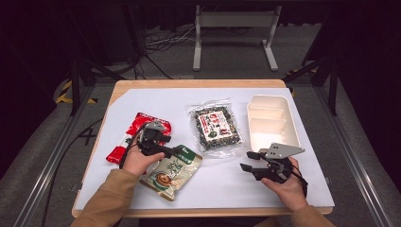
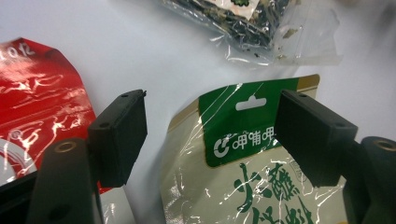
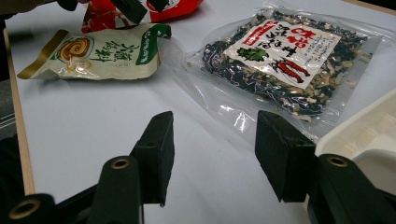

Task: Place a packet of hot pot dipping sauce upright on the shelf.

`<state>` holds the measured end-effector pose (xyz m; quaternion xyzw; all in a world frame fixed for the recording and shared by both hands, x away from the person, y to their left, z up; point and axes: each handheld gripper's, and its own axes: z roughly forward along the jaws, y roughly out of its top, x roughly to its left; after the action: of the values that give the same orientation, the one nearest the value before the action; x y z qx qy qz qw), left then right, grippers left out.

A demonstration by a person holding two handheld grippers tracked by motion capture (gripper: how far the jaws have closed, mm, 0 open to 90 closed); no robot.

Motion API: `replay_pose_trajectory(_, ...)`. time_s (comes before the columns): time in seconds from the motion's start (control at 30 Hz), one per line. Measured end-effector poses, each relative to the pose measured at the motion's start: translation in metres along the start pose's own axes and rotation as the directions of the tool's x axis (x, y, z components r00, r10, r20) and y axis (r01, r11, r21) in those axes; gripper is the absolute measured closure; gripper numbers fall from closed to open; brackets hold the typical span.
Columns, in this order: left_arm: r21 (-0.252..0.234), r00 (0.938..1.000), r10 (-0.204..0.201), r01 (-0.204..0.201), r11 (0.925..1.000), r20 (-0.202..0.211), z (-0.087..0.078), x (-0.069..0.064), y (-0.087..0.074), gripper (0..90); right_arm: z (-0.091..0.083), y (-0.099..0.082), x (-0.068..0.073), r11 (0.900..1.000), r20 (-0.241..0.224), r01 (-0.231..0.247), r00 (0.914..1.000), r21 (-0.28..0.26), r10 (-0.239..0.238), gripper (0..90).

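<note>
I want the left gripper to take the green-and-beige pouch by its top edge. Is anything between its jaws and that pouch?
Nothing visible. The left gripper hangs open over the pouch, whose green header lies bare between the jaws. The red packet and clear bag lie off to the sides.

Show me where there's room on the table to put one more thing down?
Bare room: the near strip between the green pouch and the right gripper, and the far strip behind the red bag and clear bag. The middle is crowded, right up to the tray.
</note>
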<state>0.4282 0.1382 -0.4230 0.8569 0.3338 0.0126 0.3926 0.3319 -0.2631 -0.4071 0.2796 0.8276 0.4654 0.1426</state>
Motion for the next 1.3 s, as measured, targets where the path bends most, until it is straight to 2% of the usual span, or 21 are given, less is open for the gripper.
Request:
replay_pose_trajectory(0.2, 0.042, 0.9997, 0.021, -0.021, 0.9989, 0.014, 0.009, 0.001, -0.002, 28.2, 0.001, -0.001, 0.0, 1.0, -0.005, -0.001, 1.0, 0.005, 0.001, 46.9)
replay_pose_trajectory(0.53, 0.082, 0.9992, 0.021, -0.024, 0.9964, 0.035, 0.017, 0.003, -0.005, 28.7, -0.001, -0.002, -0.001, 0.9999, -0.006, -0.008, 0.9999, 0.006, 0.008, 45.8)
replay_pose_trajectory(0.73, 0.085, 0.9992, 0.033, -0.035, 0.9958, 0.024, 0.016, 0.003, -0.007, 41.3, -0.001, -0.002, -0.001, 0.9999, -0.009, -0.008, 0.9999, 0.008, 0.009, 45.4)
replay_pose_trajectory(0.83, 0.092, 0.998, 0.063, -0.062, 0.9938, -0.009, 0.016, 0.0, -0.008, 49.1, -0.002, -0.002, -0.001, 0.9999, -0.008, -0.01, 0.9999, 0.008, 0.01, 45.3)
replay_pose_trajectory(0.87, 0.098, 0.997, 0.074, -0.071, 0.9926, -0.023, 0.016, -0.001, -0.007, 52.7, -0.001, -0.002, -0.001, 0.9999, -0.01, -0.009, 0.9999, 0.007, 0.009, 45.3)
replay_pose_trajectory(0.93, 0.1, 0.9969, 0.072, -0.068, 0.9926, -0.031, 0.015, -0.001, -0.007, 60.8, -0.001, -0.002, 0.0, 0.9999, -0.012, -0.007, 0.9999, 0.008, 0.007, 45.2)
replay_pose_trajectory(1.07, 0.101, 0.9969, 0.073, -0.07, 0.9924, -0.028, 0.01, 0.0, -0.008, 74.9, -0.001, -0.002, 0.0, 1.0, -0.014, -0.007, 0.9999, 0.007, 0.007, 45.1)
replay_pose_trajectory(1.23, 0.112, 0.9942, 0.101, -0.096, 0.989, -0.037, 0.009, -0.004, -0.008, 82.9, -0.001, -0.002, 0.0, 0.9999, -0.017, -0.007, 0.9998, 0.009, 0.007, 45.2)
replay_pose_trajectory(1.3, 0.112, 0.9944, 0.1, -0.095, 0.9891, -0.034, 0.009, -0.004, -0.007, 85.0, -0.001, -0.002, 0.0, 0.9999, -0.018, -0.007, 0.9998, 0.012, 0.007, 45.4)
